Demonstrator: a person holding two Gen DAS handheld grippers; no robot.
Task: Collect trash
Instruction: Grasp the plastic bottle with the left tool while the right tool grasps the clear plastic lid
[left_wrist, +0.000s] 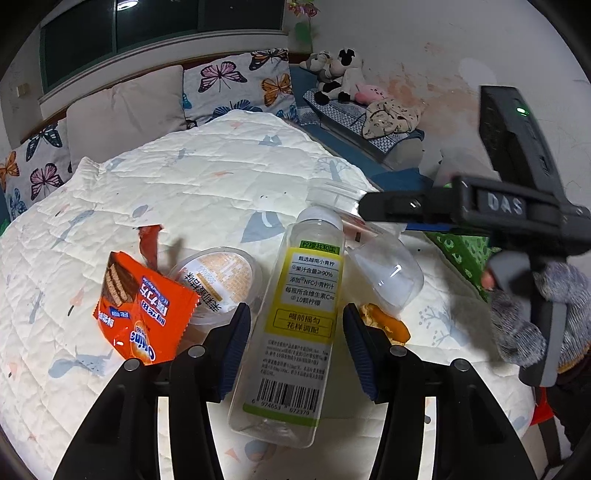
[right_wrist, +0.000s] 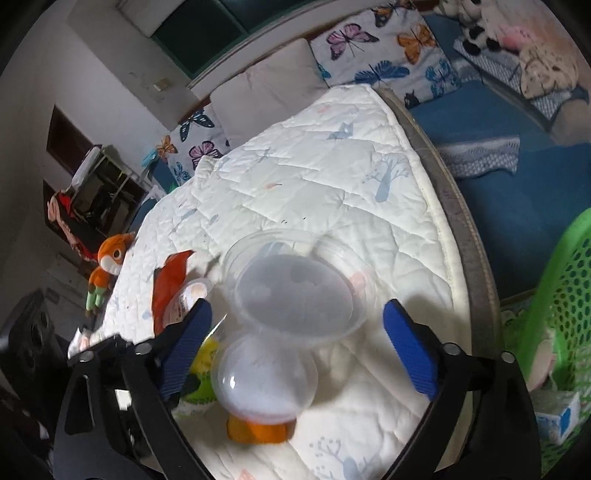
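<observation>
Left wrist view: the left tongs (left_wrist: 297, 341) are standing partly open astride a clear plastic bottle (left_wrist: 295, 325) that is lying on the quilted bed (left_wrist: 207, 177). The bottle's long axis is running away from the camera, white cap farthest, barcode end nearest; the blue pads (left_wrist: 236, 343) are sitting just beside its sides, and whether they are pressing cannot be told. An orange snack wrapper (left_wrist: 147, 306) and a lidded cup (left_wrist: 221, 280) are lying to its left, a clear domed container (left_wrist: 388, 277) and orange peel (left_wrist: 391, 325) to its right.

Right wrist view: the right tongs (right_wrist: 295, 332) are gaping wide, holding nothing, with the domed container (right_wrist: 288, 317) lying between them untouched. A green basket (right_wrist: 561, 295) is standing at the right.
</observation>
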